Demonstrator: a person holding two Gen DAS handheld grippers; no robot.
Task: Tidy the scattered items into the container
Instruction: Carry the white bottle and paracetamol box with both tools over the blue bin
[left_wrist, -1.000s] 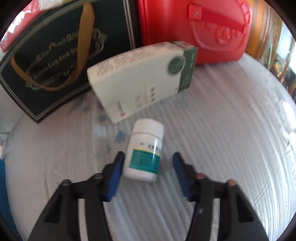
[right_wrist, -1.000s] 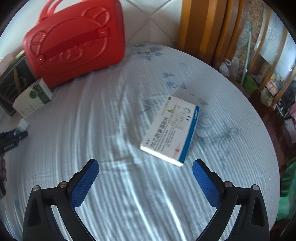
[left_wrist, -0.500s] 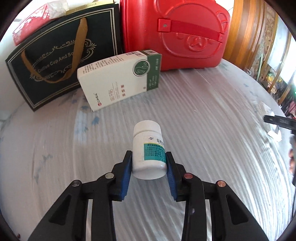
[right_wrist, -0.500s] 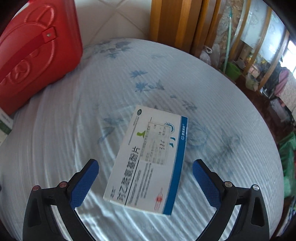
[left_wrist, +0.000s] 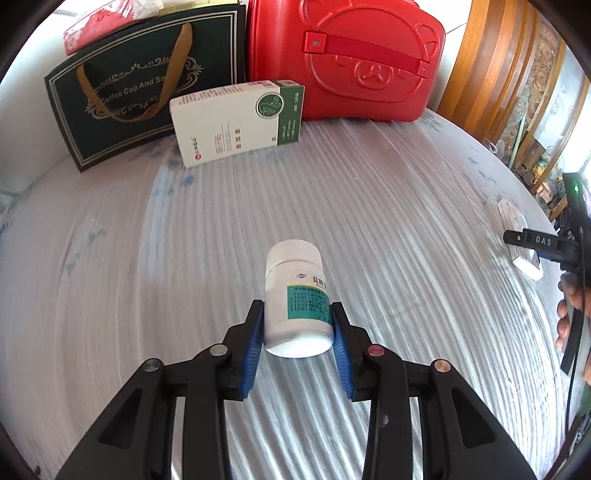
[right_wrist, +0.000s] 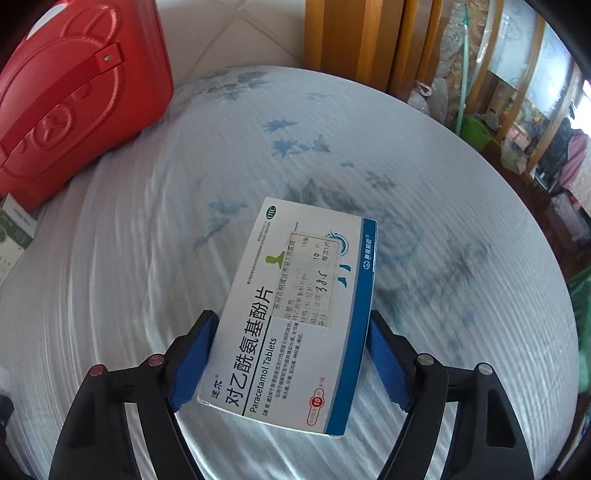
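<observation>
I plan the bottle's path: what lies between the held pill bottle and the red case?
Left wrist view: mostly bare tablecloth. The white-and-green medicine box leans left of the line from pill bottle to red case.

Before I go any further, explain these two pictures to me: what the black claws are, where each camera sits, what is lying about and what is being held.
There is no robot. A person holds a two-finger tool in each hand, and a fisheye camera on each tool looks forward along its fingers.

In the left camera's picture, the left tool is shut on a white pill bottle with a green label. Behind it, a green and white box lies in front of a dark gift bag and a closed red case with a bear face.

In the right camera's picture, the right tool has closed its blue pads on the sides of a blue and white paracetamol box.

Everything sits on a round table with a white floral cloth.
</observation>
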